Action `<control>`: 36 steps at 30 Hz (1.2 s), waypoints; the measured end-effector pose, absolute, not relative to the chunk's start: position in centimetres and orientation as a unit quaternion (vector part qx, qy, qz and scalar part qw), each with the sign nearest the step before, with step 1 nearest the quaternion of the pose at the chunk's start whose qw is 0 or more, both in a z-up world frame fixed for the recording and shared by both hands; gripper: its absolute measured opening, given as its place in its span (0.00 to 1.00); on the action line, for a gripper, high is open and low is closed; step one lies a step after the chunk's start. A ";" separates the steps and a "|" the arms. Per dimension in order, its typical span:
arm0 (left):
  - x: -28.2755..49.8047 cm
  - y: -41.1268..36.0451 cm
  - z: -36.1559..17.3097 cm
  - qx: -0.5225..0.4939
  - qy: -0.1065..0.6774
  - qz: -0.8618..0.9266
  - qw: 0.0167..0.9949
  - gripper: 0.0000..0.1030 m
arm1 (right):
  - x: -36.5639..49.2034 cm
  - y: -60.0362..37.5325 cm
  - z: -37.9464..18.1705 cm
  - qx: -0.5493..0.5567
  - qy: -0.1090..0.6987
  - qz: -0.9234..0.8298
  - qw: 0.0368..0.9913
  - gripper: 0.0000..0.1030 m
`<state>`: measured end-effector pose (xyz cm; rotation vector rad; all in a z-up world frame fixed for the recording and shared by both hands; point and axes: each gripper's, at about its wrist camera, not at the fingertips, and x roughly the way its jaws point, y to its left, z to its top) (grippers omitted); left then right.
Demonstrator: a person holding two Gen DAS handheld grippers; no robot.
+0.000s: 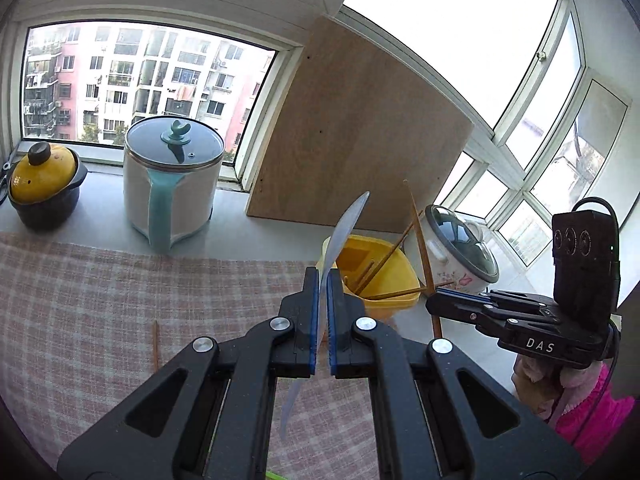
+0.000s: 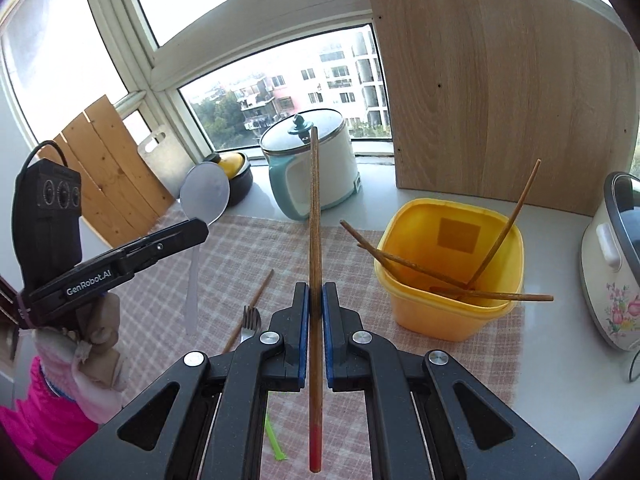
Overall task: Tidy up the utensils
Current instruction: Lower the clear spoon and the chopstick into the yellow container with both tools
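Cloth-set yellow tub (image 2: 452, 312) holds chopsticks (image 2: 420, 268) (several).

A white pot with a teal handle and glass lid (image 1: 172, 184) stands by the window, a yellow-lidded dark clay pot (image 1: 43, 184) beside it. A wooden board (image 1: 356, 128) leans against the window frame. A flowered rice cooker (image 2: 612, 264) sits on the worktop (image 1: 236, 236), near the checked cloth (image 1: 100, 300).

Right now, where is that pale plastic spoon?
The pale plastic spoon is clamped in the left hand-held gripper, held above the checked cloth, left of the yellow tub.
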<state>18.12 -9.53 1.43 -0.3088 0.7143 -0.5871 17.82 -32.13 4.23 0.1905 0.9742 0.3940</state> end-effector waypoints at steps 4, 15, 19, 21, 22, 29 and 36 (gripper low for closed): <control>18.9 -12.4 2.6 -0.152 0.332 -0.292 0.884 0.01 | 18.9 -34.4 5.1 0.091 0.448 0.181 0.871 0.05; 21.8 -19.7 3.6 -0.164 0.312 -0.289 0.890 0.01 | 22.8 -39.4 6.2 0.095 0.420 0.169 0.887 0.05; 23.1 -21.4 3.1 -0.179 0.313 -0.279 0.890 0.01 | 24.3 -40.8 5.9 0.089 0.418 0.166 0.889 0.05; 23.7 -22.2 2.7 -0.180 0.312 -0.272 0.892 0.01 | 25.1 -41.6 5.8 0.087 0.418 0.169 0.888 0.05; 24.0 -22.5 2.5 -0.184 0.313 -0.268 0.893 0.01 | 25.4 -41.9 5.7 0.085 0.418 0.169 0.889 0.05; 25.8 -24.1 0.6 -0.203 0.321 -0.240 0.893 0.01 | 27.9 -43.6 4.2 0.090 0.414 0.182 0.887 0.05; 26.4 -25.3 -0.9 -0.196 0.329 -0.223 0.897 0.01 | 29.7 -44.0 2.5 0.095 0.405 0.193 0.889 0.05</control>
